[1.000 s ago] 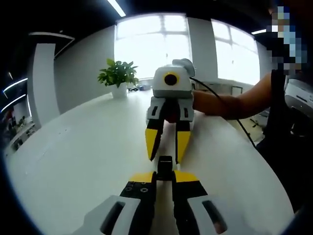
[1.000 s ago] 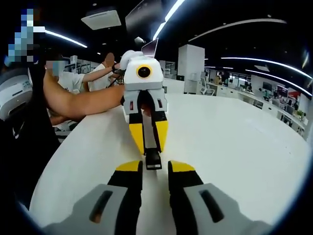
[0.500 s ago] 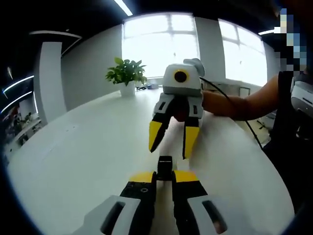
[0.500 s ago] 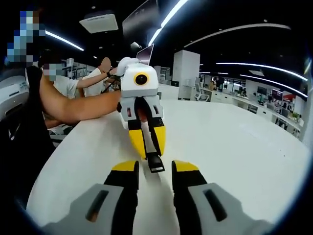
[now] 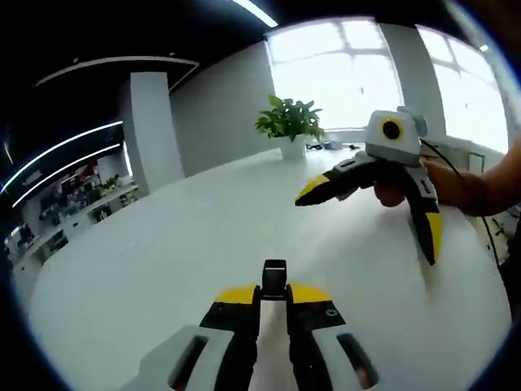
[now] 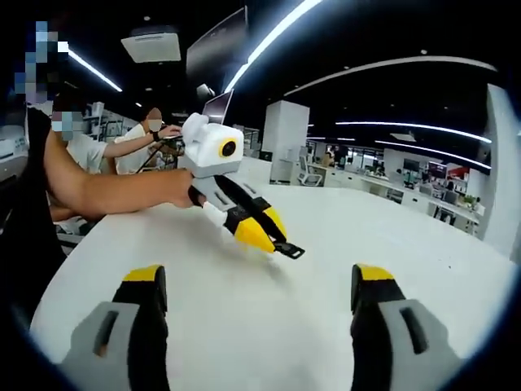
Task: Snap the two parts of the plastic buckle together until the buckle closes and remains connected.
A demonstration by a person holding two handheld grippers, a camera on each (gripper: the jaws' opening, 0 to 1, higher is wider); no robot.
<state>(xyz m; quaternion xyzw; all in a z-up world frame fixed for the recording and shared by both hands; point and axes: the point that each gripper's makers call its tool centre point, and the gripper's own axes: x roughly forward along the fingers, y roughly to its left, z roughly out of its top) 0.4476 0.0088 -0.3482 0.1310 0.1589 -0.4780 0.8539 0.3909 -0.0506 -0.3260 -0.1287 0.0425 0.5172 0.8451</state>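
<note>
Pinching the black buckle point(image 5: 274, 278) between closed fingers above the white counter point(image 5: 163, 269), the left gripper point(image 5: 274, 297) carries it alone, the right gripper point(image 6: 259, 285) spread wide and empty; a loosened pinch could drop it.

table point(image 5: 146, 269): smooth white top, matt with a faint sheen from the window light
buckle point(image 5: 274, 277): black plastic, smooth, slightly glossy
left gripper point(image 5: 273, 300): grey plastic body, matt; jaw tips of yellow and black plastic, smooth
right gripper point(image 6: 260, 281): the same grey matt plastic, with yellow and black jaw tips
plant point(image 5: 288, 119): green leaves, soft matt look
pot point(image 5: 293, 148): white, smooth; material cannot be told
pillar point(image 5: 149, 130): plain white painted face, matt
</note>
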